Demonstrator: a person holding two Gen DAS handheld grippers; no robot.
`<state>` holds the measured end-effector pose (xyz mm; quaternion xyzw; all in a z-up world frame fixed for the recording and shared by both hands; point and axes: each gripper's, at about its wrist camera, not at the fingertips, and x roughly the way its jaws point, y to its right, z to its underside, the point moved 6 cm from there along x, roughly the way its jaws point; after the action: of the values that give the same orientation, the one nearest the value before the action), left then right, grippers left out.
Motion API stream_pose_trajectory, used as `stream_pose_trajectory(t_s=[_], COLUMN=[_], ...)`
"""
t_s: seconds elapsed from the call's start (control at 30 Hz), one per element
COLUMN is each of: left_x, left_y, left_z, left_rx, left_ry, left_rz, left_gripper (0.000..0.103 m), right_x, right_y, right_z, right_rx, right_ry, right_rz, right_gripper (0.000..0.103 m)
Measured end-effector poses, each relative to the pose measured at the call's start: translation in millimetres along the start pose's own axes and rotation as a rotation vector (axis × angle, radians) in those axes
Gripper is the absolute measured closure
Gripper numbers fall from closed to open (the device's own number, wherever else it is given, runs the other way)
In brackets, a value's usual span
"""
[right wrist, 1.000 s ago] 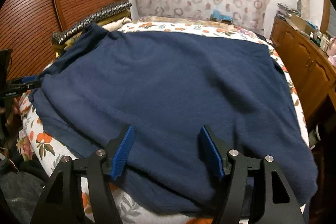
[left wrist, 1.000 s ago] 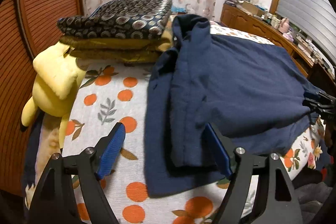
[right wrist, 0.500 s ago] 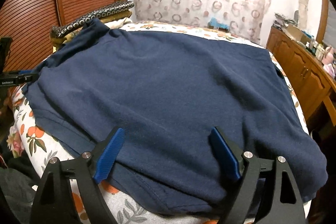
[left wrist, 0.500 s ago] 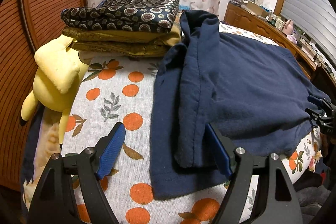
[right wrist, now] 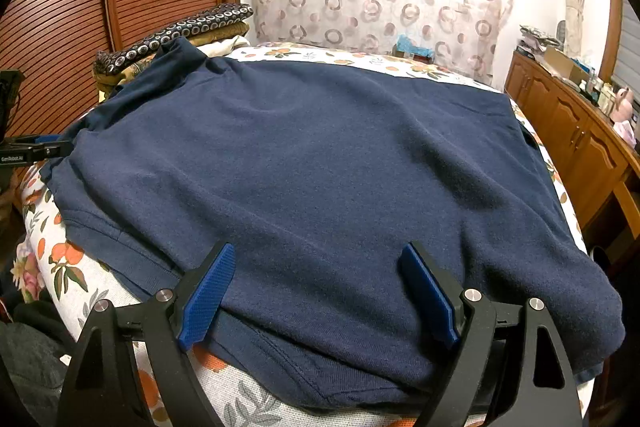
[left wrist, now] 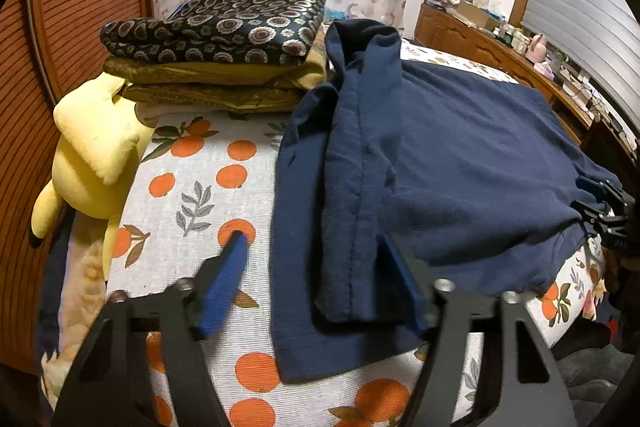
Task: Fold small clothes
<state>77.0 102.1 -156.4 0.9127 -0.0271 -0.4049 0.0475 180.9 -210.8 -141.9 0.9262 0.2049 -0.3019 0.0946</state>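
Navy garment lying flat on the bed, whose orange-and-leaf printed cover shows to one side; the cloth spans most of the mattress so that both of its near corners can be reached at once. Its near side edge is already doubled over into a long strip, which narrows the piece before a crosswise fold. Left gripper straddles that folded strip, its blue fingers set at a middling width; the jaws have just been closing, with the strip between them but the pads not yet seen to press on it. Right gripper stands over the near hem at the other corner with its fingers spread wide and nothing pinched; its jaws opened a moment ago and the cloth lies slack beneath them. Paired placement at the two near corners suggests a lift of the hem toward the collar end. A stack of folded textiles sits at the head of the bed, and a yellow plush toy hangs at the bed's edge, both clear of the working area.
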Motion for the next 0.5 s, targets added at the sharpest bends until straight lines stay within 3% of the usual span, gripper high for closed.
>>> stream_pose_trajectory(t_s=[0.07,0.13,0.33,0.5], left_x=[0,1,-12,-29], left_y=[4,9,36,73], left_z=[0,-1,-22,-63], left_rx=[0.012,0.026,0.040,0.047], left_ry=[0.002,-0.001,0.056,0.140], left_rz=[0.016,0.039,0.134,0.223], left_gripper=[0.063,0.094,0.095,0.095], right_x=[0,0,-1,-10], right_y=[1,0,2,15], right_z=[0,0,0,-4], right_rx=[0.000,-0.001,0.005,0.107], right_ry=[0.000,0.000,-0.001,-0.021], right_rz=[0.000,-0.001,-0.012,-0.108], right_gripper=[0.017,0.017,0.017,0.017])
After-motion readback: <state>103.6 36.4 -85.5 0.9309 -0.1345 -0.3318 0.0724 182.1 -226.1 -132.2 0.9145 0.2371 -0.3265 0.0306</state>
